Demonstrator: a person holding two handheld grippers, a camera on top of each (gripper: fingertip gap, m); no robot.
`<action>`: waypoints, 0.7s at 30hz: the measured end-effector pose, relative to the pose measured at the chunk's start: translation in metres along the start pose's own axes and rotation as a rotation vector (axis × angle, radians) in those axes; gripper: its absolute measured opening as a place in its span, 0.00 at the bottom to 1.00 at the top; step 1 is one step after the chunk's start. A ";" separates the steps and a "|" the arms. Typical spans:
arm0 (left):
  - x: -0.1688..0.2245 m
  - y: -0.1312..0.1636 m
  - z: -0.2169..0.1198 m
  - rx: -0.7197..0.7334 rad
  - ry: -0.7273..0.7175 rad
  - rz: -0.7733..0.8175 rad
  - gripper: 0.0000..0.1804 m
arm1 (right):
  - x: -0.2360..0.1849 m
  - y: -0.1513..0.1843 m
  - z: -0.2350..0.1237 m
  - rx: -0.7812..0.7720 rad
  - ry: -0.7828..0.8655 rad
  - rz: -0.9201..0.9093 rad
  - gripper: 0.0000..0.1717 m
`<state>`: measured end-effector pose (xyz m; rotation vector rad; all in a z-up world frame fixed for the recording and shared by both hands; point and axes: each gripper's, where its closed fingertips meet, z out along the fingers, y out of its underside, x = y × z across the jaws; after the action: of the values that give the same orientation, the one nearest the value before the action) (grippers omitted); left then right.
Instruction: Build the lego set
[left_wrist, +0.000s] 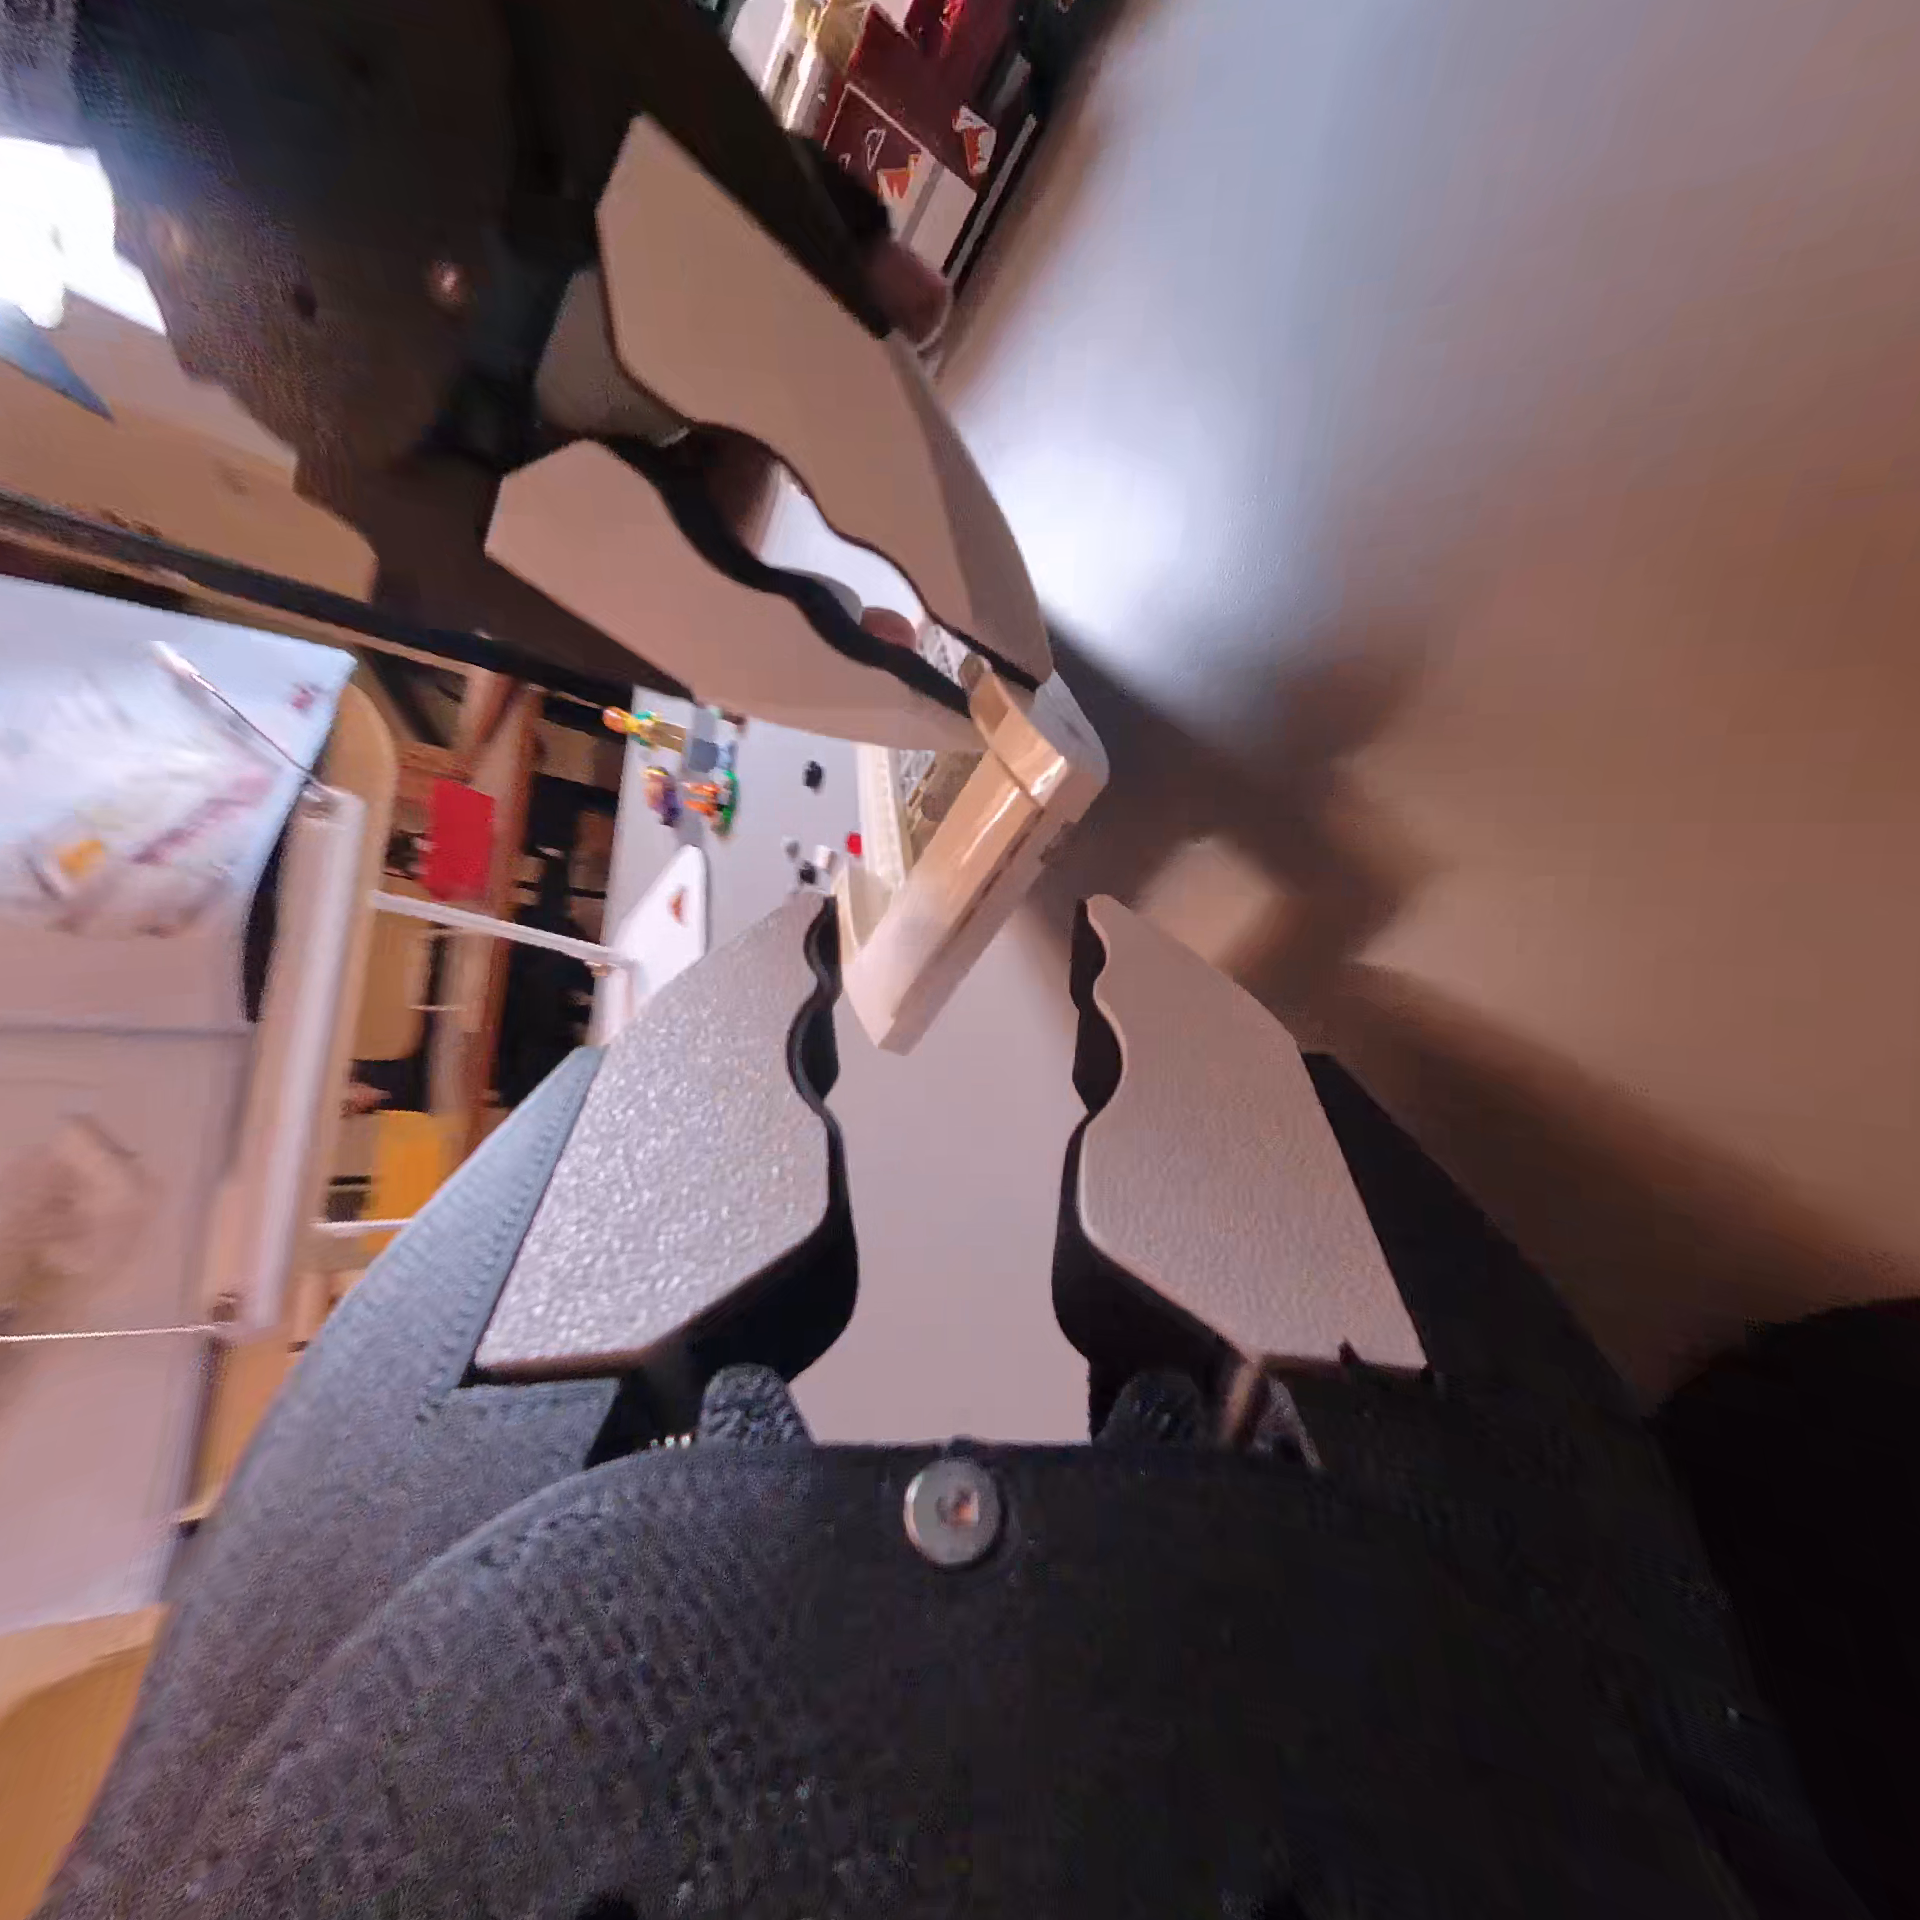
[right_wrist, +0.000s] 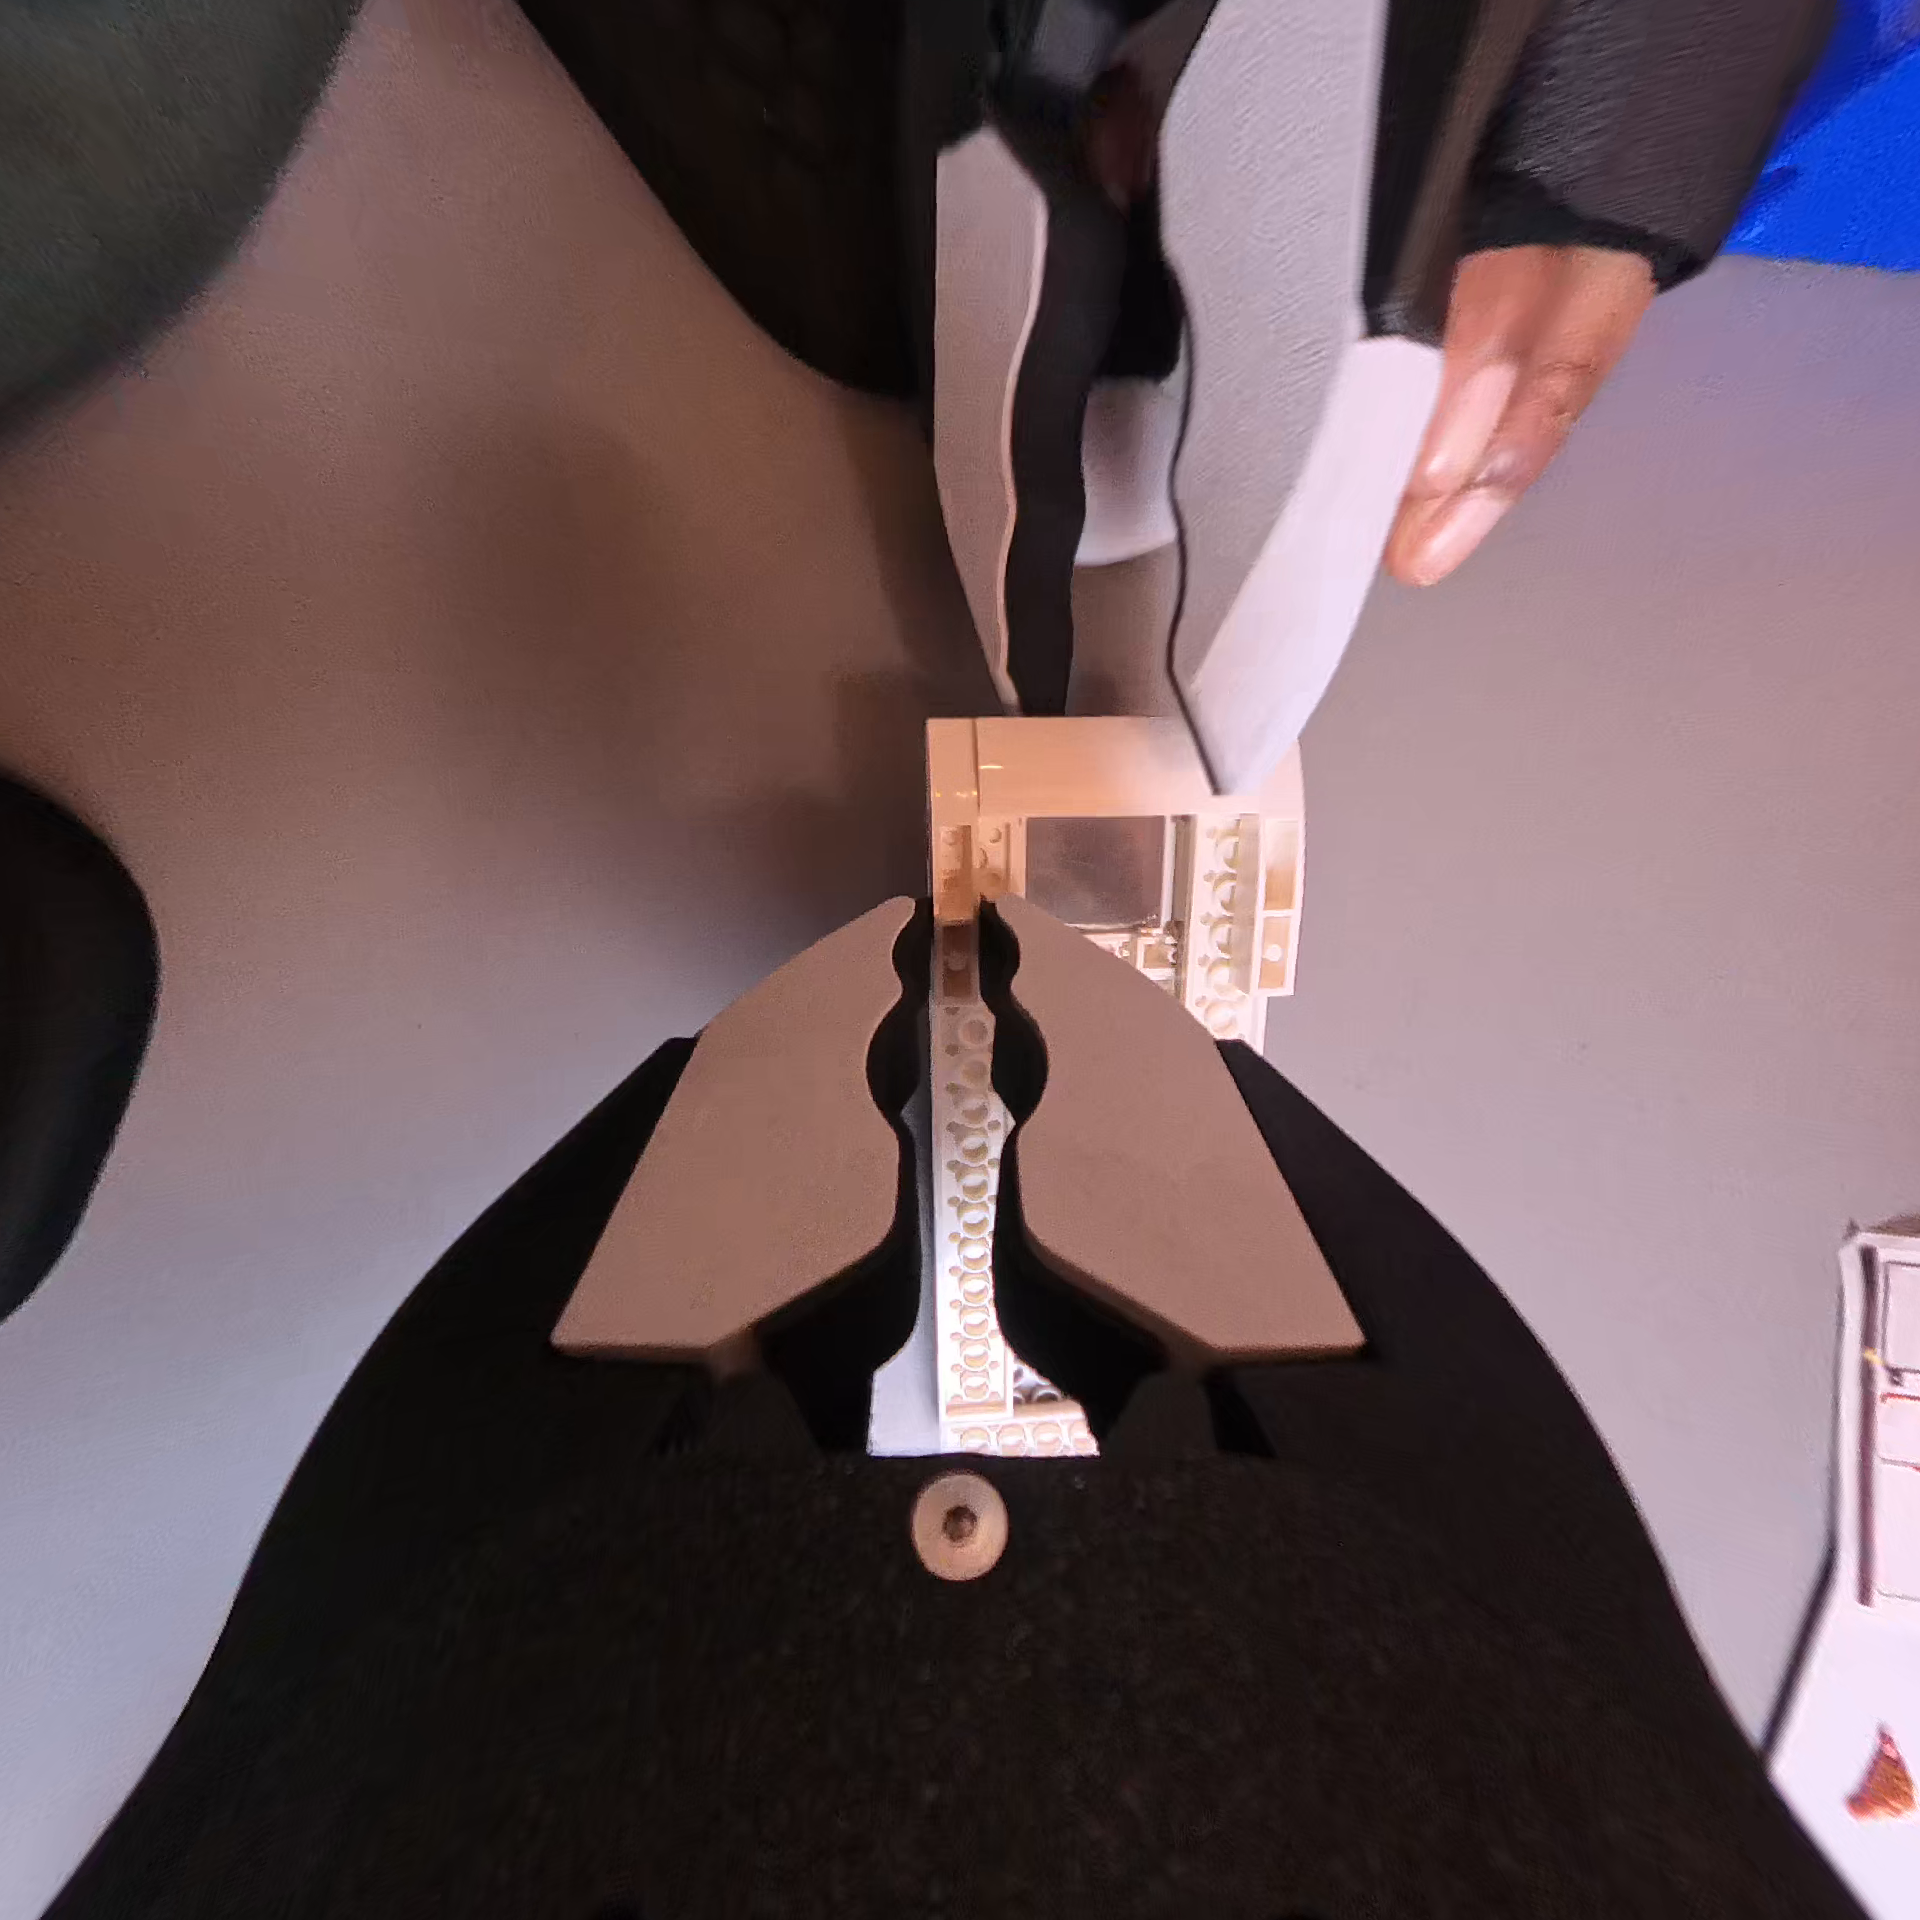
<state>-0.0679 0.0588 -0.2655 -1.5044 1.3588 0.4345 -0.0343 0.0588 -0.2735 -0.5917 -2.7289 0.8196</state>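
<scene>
A: The right tongs (right_wrist: 951, 909) are being pinched on one thin wall of a white brick-built frame (right_wrist: 1112, 769); the left tongs (left_wrist: 951, 914) are being held spread, with the frame's far end between the fingers, but no pressing is being shown.

B: How much is being judged as done?

A: The frame is being held above the grey table (right_wrist: 1610, 935); a release is not yet seen.

B: And the counts?

A: Two tongs and one frame are being counted, and one hand (right_wrist: 1507, 416). Small coloured figures (left_wrist: 675, 769) are lying far off, too blurred for counting.
</scene>
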 end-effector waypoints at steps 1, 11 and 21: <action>-0.002 -0.001 0.000 -0.006 -0.033 0.052 0.24 | -0.001 -0.003 -0.001 0.010 -0.010 0.010 0.05; -0.003 -0.015 -0.009 0.022 -0.121 0.264 0.12 | -0.010 -0.028 -0.010 0.115 -0.117 0.111 0.05; -0.005 -0.031 -0.019 0.061 -0.090 0.188 0.12 | -0.019 -0.043 -0.023 0.225 -0.153 0.213 0.05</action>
<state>-0.0485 0.0408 -0.2407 -1.2981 1.4348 0.5673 -0.0232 0.0284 -0.2328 -0.8096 -2.6836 1.2520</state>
